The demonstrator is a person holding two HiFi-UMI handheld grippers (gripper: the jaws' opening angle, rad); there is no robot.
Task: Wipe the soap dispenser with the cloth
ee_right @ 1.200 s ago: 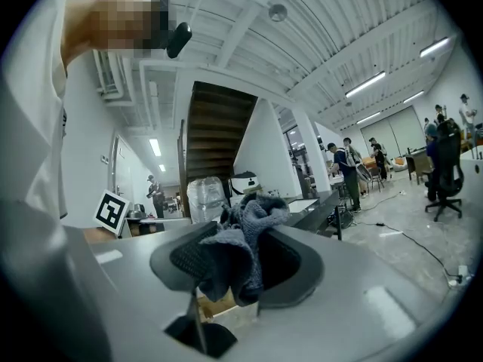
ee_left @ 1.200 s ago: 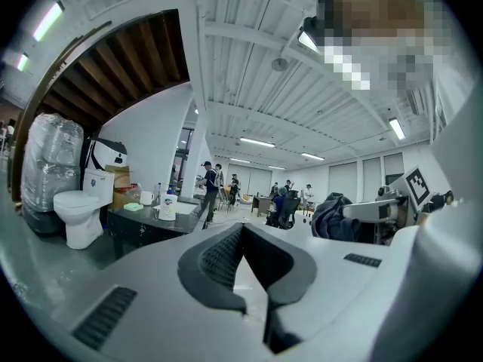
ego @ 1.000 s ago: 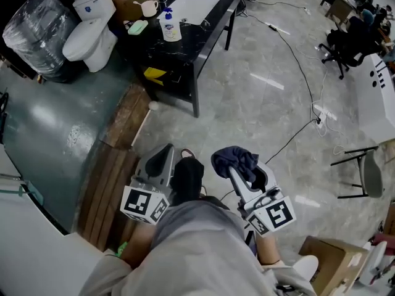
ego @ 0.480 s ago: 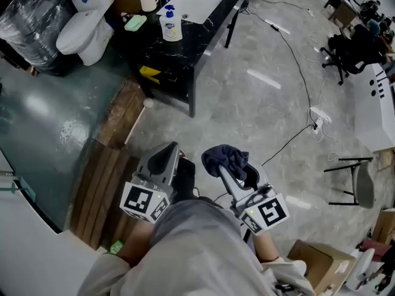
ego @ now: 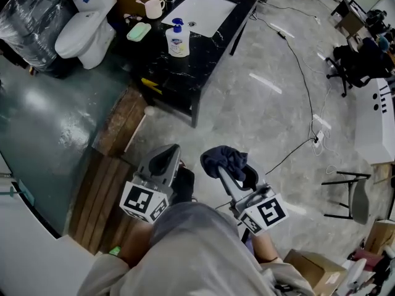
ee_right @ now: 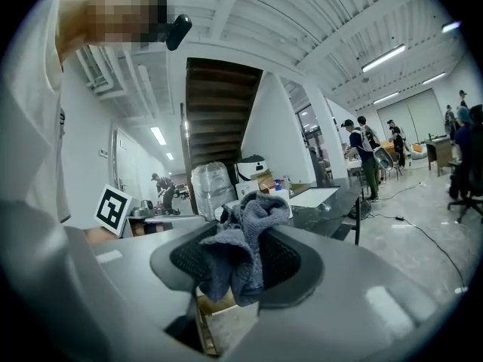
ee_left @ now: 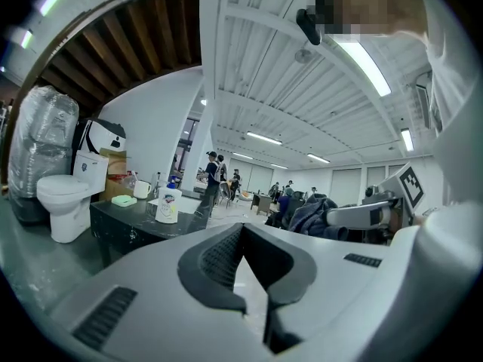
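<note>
Head view puts the left gripper [ego: 168, 155] at about seven o'clock from the frame's centre, jaws closed together with nothing between them. Just beside it, at five o'clock, the right gripper [ego: 223, 172] is clamped on a dark, bunched cloth [ego: 226, 158] that spills over its jaw tips. The soap dispenser [ego: 178, 40], white with a blue pump, stands upright on the black table [ego: 210, 48] at twelve o'clock, well apart from both grippers. A white toilet [ego: 86, 32] stands at ten o'clock.
</note>
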